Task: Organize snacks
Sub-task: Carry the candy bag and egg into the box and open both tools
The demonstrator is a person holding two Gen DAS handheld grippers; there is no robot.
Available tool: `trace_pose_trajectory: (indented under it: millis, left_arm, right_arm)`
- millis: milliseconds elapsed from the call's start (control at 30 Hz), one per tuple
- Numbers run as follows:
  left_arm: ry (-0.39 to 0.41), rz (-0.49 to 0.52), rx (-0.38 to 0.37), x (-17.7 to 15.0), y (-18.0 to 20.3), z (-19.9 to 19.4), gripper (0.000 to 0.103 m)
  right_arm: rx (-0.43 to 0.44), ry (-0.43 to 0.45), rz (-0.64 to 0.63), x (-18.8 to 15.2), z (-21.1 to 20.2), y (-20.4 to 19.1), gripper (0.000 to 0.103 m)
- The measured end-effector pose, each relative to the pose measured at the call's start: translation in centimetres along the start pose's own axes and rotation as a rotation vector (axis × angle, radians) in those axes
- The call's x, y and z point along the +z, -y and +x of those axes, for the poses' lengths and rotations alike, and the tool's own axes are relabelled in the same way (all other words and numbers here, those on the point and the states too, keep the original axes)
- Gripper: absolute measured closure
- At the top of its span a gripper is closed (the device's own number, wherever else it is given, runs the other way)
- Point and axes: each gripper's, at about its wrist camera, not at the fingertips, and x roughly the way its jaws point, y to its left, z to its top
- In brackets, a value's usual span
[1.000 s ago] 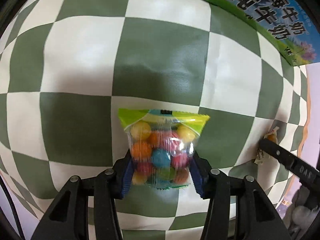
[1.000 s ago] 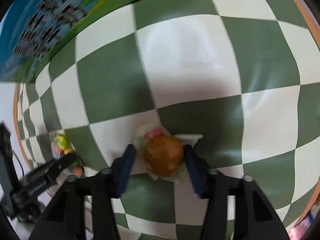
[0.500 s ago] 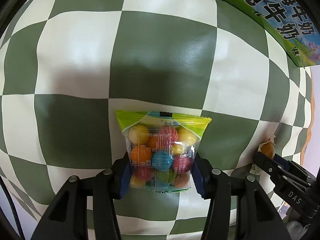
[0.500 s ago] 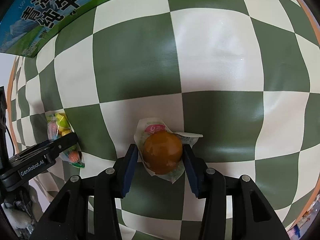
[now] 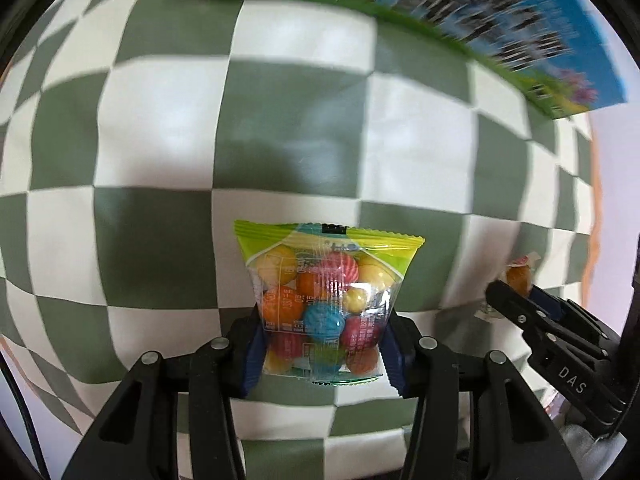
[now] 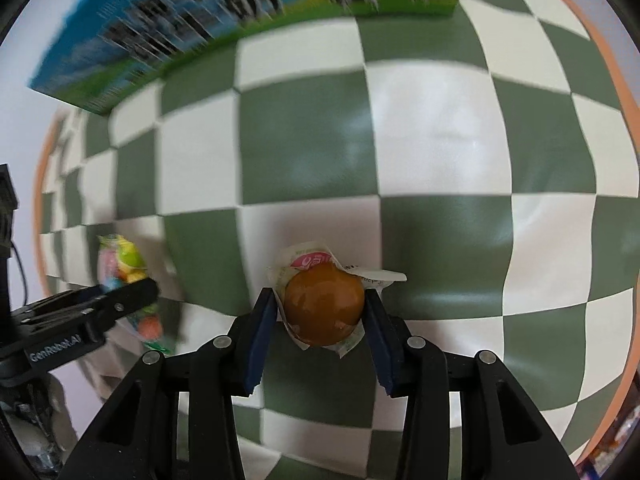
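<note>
A clear bag of coloured candy balls with a yellow-green top sits between the pads of my left gripper, whose jaws are closing on its sides, a little above the cloth. A round orange-brown jelly in a white wrapper is between the blue pads of my right gripper, whose jaws are also closing on it. Both grippers point steeply down. In the left wrist view the right gripper and jelly show at the right. In the right wrist view the left gripper and candy bag show at the left.
A green and white checked cloth covers the table. A blue and green printed carton lies at the far edge, also in the right wrist view as the carton. An orange table rim runs along the right side.
Both grippers have risen with their snacks, which now hang a little above the cloth. The carton has come further into both views, blurred by the motion.
</note>
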Motion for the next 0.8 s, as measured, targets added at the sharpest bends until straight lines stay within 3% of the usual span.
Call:
trace_pose_trajectory:
  millis: [267,400,500,633,733,800]
  left_arm:
    - [0.159,0.063,-0.112,4.0,2.5,-10.1,0.057]
    - [0.249,0.087,-0.097,8.5,3.6,-14.4,0.057]
    - [0.281,0.083,-0.056,12.4,3.0,-16.4,0.057]
    - [0.251,0.045,-0.014,16.3,2.0,-14.0,0.057]
    - [0.208,0.013,0.012,18.6,1.3,-12.4,0.054]
    - [0.162,-0.003,0.015,19.5,0.6,-10.5,0.047]
  right_arm:
    - [0.128,0.163,-0.085,3.3,-10.5,-3.1,0.057]
    - [0.154,0.258,-0.105,8.2,-15.7,-3.9,0.057]
    - [0.124,0.31,-0.116,12.3,-17.6,-4.1,0.057]
    - [0.048,0.298,-0.102,17.4,-17.2,-3.1,0.057]
    - [-0.012,0.221,-0.082,20.4,-14.8,-1.6,0.055]
    - [-0.049,0.195,-0.059,21.3,-13.5,-0.6,0.051]
